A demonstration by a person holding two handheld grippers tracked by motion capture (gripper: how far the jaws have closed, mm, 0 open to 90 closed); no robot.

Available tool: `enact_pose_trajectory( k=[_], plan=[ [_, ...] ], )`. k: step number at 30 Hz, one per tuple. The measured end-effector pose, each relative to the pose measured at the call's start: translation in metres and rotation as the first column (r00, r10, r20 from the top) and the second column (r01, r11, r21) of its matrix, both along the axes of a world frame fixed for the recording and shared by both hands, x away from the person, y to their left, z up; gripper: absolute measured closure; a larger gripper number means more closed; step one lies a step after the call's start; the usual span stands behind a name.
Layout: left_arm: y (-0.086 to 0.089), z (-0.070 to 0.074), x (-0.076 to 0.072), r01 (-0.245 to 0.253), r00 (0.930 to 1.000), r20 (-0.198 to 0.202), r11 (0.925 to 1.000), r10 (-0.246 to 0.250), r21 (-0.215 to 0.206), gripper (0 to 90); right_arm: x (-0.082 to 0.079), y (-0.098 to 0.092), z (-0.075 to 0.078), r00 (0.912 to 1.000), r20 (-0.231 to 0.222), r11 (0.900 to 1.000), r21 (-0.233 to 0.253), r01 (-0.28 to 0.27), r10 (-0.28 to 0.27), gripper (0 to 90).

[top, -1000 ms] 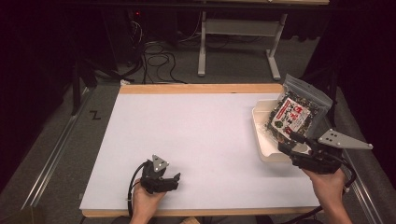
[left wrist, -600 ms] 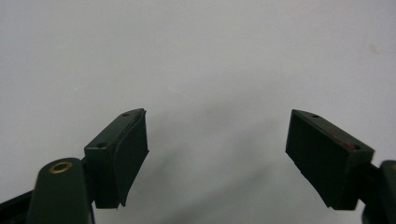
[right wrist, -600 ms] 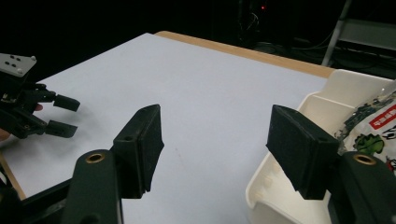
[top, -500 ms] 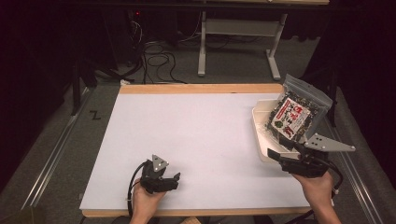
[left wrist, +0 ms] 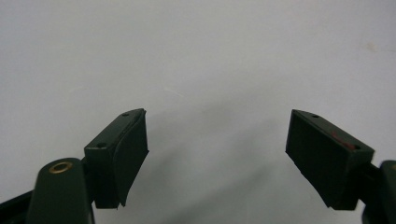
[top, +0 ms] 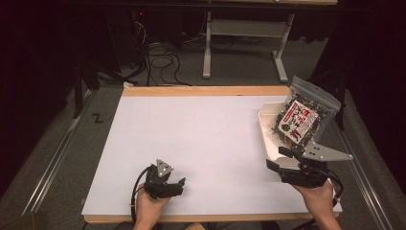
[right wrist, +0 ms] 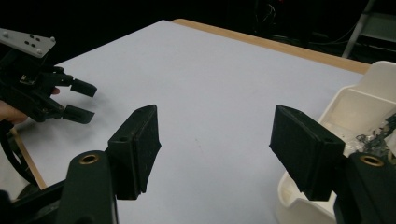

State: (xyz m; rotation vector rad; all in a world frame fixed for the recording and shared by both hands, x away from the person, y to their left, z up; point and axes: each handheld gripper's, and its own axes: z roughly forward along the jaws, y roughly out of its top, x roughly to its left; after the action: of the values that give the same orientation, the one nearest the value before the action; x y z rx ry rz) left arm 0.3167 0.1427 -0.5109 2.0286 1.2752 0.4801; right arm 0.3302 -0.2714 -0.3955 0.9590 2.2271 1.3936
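Note:
A clear snack bag (top: 301, 117) with a red, white and dark label leans upright in a white tray (top: 265, 125) at the table's right edge. My right gripper (top: 279, 159) is open at the tray's near end, jaws pointing left, apart from the bag. In the right gripper view its jaws (right wrist: 215, 149) are spread over bare white tabletop, with the tray (right wrist: 359, 102) to the right and a corner of the bag (right wrist: 378, 137) showing. My left gripper (top: 181, 187) rests low near the front edge, open and empty. The left gripper view has its jaws (left wrist: 217, 154) wide above plain table.
The white table (top: 206, 129) has a wooden strip along its far edge (top: 206, 91). Beyond it are a dark floor, cables and a metal stand (top: 244, 48). The left gripper (right wrist: 70, 100) appears at the far left of the right gripper view.
My right gripper has drawn back from the bag toward the near edge and turned left. The bag stays leaning in the tray. The left gripper has barely moved.

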Motion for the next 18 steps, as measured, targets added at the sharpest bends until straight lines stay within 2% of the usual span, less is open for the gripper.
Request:
enact_pose_trajectory(
  k=[18],
  plan=[
    [-0.001,0.000,0.000,0.000,1.0000,0.001,1.0000,0.000,0.002,21.5,0.004,0.022,-0.021,0.9984,-0.041,0.998,-0.054,-0.042,0.040,34.5]
  ],
)
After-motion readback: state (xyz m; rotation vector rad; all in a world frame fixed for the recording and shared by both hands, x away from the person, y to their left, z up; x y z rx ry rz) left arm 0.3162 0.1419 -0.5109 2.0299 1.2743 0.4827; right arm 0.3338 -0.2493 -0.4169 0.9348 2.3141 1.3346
